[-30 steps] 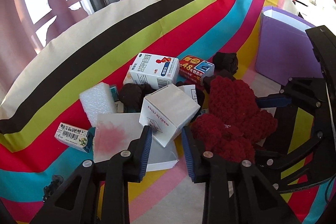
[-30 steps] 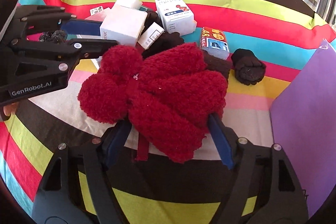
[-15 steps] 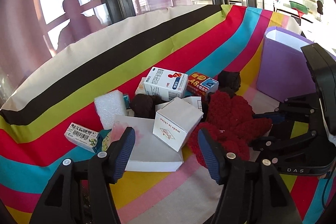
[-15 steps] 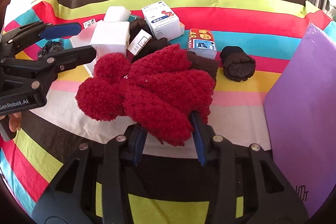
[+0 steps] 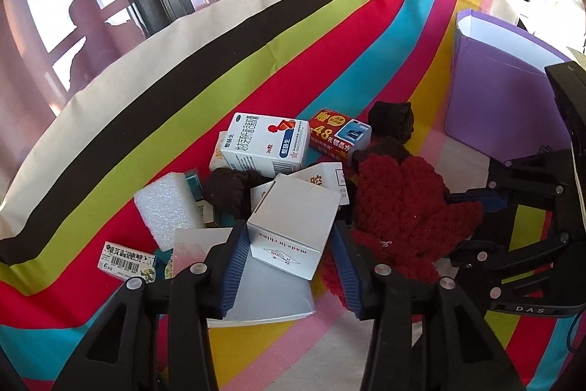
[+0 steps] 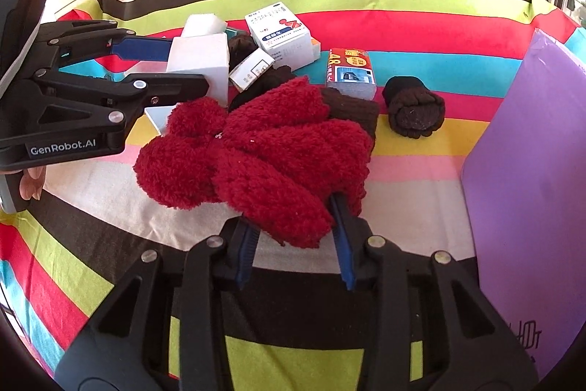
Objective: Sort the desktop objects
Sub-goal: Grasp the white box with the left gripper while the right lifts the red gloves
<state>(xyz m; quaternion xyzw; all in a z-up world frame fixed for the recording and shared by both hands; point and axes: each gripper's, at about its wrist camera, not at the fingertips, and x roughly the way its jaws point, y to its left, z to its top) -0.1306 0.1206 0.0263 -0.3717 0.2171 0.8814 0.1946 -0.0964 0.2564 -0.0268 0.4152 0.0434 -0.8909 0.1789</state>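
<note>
A pile of small things lies on a striped cloth. My left gripper [image 5: 289,250] is shut on a white cardboard box [image 5: 293,226] marked "made in china"; the box also shows in the right wrist view [image 6: 199,61], between the left gripper's fingers [image 6: 146,46]. My right gripper [image 6: 296,233] is shut on a fluffy red glove [image 6: 263,152], which also shows in the left wrist view [image 5: 403,215]. Its blue pads pinch the glove's near end.
A purple bin [image 5: 501,98] stands at the right, also in the right wrist view [image 6: 531,189]. In the pile: a white medicine box [image 5: 263,141], a red box [image 5: 337,134], a white foam block [image 5: 164,211], dark rolled socks [image 6: 414,109], a flat white box [image 5: 256,281].
The left gripper closed on the white box after opening wide around it. The right gripper closed on the red glove's near end. Both have drawn back and up a little.
</note>
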